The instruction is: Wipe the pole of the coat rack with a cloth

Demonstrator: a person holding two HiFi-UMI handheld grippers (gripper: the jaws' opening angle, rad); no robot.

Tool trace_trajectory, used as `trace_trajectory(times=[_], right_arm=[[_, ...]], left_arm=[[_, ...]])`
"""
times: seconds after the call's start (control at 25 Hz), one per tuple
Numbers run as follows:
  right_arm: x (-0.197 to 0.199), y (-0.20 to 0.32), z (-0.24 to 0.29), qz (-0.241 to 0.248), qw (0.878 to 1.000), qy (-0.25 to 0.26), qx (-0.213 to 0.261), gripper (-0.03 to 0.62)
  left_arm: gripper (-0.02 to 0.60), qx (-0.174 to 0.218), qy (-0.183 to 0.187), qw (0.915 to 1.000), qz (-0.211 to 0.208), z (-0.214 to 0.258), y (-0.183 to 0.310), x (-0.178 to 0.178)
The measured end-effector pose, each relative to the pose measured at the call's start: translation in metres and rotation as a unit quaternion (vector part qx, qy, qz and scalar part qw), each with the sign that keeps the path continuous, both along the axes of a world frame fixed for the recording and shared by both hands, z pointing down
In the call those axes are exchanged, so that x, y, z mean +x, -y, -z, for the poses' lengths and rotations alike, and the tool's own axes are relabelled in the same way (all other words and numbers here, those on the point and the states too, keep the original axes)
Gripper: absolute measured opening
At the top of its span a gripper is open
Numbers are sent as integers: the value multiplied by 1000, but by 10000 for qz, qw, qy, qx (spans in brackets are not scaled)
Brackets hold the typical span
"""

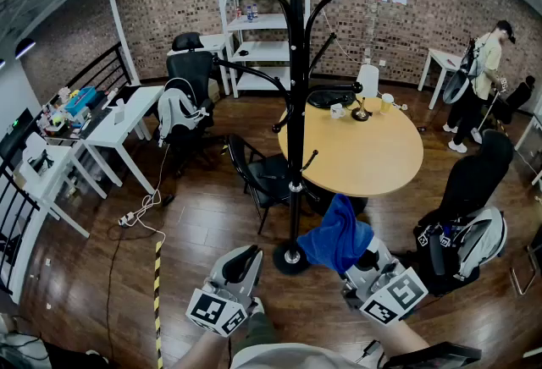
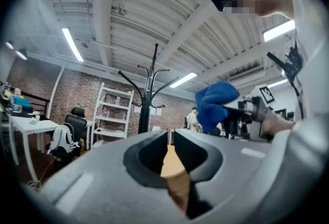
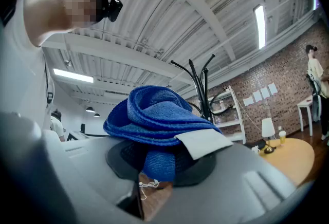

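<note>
Blue cloth (image 3: pixel 157 125) between hand-held gripper (image 3: pixel 162 166) jaws

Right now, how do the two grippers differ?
The right gripper is clamped on a bunched blue cloth; the left gripper holds nothing, its jaws together. In the head view, the right gripper sits by the round table, while the left gripper is nearer the striped floor tape. Both are grey and held low near the foot of the pole.
</note>
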State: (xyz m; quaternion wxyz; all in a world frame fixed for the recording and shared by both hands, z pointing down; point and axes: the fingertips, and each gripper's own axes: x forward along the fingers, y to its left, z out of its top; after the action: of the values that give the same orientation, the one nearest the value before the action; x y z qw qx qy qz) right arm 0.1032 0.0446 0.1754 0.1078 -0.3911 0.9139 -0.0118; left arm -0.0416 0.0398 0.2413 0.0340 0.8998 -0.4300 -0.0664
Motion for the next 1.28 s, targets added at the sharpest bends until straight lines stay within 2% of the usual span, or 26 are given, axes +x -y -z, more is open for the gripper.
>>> trace_trajectory(times=[0.12,0.24,0.4,0.52,0.6,0.68,0.84,0.92,1.04,1.16,1.28], right_arm=[[-51,76,73,294,9993,218,51,102],[-78,149,145,-256,9983,-179,496,103],[-85,220,216,-943,9932,-218,649,103],[-79,251,238,-1195,9920,-57,410,102],[-68,266,244,-1320,9909,236,135,103],[-58,280,247,-1490,9875,500,-96,103],[-62,291,209,-1693,9830,415,-576,103],[-63,288,184,-1984,9780,265,-593,103],[-58,288,130,-2251,9700,315,-859,103],[-56,293,87,-2225,9671,321,-1190,103],[-61,293,79,-2016,9721,370,-1144,103]], left_arm=[[37,360,27,9992,-159,35,56,-36],[37,685,32,9971,-338,65,103,-71],[37,768,-103,9954,-566,79,156,-99],[37,664,-187,9941,-838,76,184,-94],[37,696,-247,9922,-1004,77,193,-86],[37,743,-406,9898,-1145,83,200,-79],[37,663,-636,9845,-1493,90,198,-70],[37,641,-555,9844,-1543,82,202,-72],[37,562,-396,9882,-1365,70,213,-75],[37,616,-376,9876,-1396,69,209,-70],[37,525,-273,9890,-1353,63,213,-64]])
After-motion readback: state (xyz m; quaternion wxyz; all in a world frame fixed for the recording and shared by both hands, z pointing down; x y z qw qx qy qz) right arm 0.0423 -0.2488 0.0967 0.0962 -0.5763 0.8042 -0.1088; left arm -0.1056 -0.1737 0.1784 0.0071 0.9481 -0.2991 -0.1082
